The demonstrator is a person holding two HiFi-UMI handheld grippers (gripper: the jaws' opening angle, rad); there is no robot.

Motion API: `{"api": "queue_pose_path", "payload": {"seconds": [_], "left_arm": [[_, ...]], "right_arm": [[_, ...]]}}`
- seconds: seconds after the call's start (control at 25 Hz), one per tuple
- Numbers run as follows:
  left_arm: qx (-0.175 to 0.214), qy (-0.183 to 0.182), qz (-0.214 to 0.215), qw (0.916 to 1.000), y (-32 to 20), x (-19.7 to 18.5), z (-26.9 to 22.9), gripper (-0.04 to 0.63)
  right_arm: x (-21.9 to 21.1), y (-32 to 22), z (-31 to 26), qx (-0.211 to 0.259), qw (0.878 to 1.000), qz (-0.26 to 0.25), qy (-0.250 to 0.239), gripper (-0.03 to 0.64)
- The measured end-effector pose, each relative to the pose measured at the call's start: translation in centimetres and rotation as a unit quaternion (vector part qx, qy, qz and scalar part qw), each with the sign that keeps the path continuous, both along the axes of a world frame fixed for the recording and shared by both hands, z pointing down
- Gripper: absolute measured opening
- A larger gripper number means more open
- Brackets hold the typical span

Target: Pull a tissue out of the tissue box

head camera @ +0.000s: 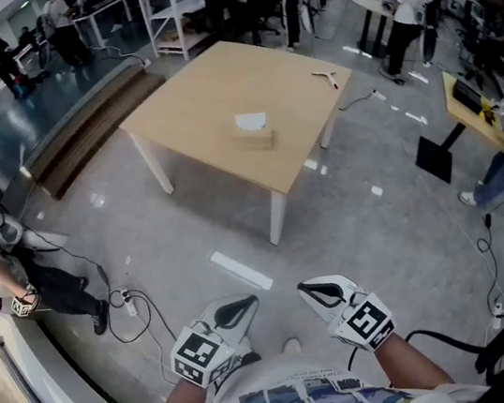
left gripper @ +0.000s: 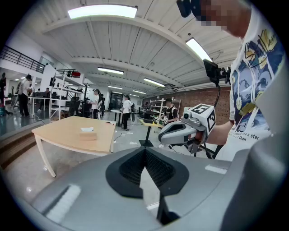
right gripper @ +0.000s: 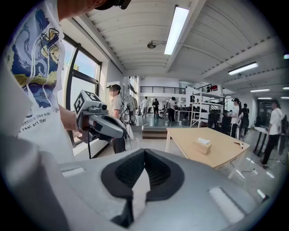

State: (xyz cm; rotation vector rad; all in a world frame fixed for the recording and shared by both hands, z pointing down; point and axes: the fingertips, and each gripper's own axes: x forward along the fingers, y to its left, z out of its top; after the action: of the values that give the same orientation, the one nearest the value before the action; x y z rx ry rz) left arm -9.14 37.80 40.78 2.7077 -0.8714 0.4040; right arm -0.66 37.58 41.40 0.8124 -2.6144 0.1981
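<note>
A tan tissue box (head camera: 254, 135) with a white tissue sticking out of its top stands near the middle of a light wooden table (head camera: 198, 100), far ahead of me. Both grippers hang close to my body over the floor, well short of the table. My left gripper (head camera: 247, 303) is shut with nothing in it, and so is my right gripper (head camera: 306, 289). In the left gripper view the closed jaws (left gripper: 145, 150) point past the box (left gripper: 88, 134), with the right gripper (left gripper: 180, 133) alongside. The right gripper view shows its jaws (right gripper: 144, 151) closed, the box (right gripper: 202, 145) and the left gripper (right gripper: 102, 124).
A small red-and-white tool (head camera: 327, 76) lies at the table's far corner. Grey floor with a white strip (head camera: 241, 270) and cables (head camera: 129, 310) lies between me and the table. A person (head camera: 3, 273) stands at the left, more people and shelving (head camera: 174, 9) stand behind the table.
</note>
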Motion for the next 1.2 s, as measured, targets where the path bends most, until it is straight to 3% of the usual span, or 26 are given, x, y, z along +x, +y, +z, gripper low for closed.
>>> {"api": "queue_pose_path", "payload": {"seconds": [0.16, 1.0, 1.2], "left_arm": [[0.009, -0.003, -0.021, 0.9997, -2.8, -1.2, -0.5, 0.003], [0.003, 0.009, -0.025, 0.9996, -1.9, 1.0, -0.8, 0.003], [0.006, -0.008, -0.03, 0.9995, -3.5, 2.0, 1.0, 0.003]], "right_arm": [[-1.3, -2.9, -0.8, 0.039, 0.999, -0.03, -0.013, 0.003], [2.0, -1.6, -0.6, 0.026, 0.999, -0.008, -0.029, 0.003], [3.4, -3.2, 1.3, 0.019, 0.999, -0.007, -0.029, 0.003]]}}
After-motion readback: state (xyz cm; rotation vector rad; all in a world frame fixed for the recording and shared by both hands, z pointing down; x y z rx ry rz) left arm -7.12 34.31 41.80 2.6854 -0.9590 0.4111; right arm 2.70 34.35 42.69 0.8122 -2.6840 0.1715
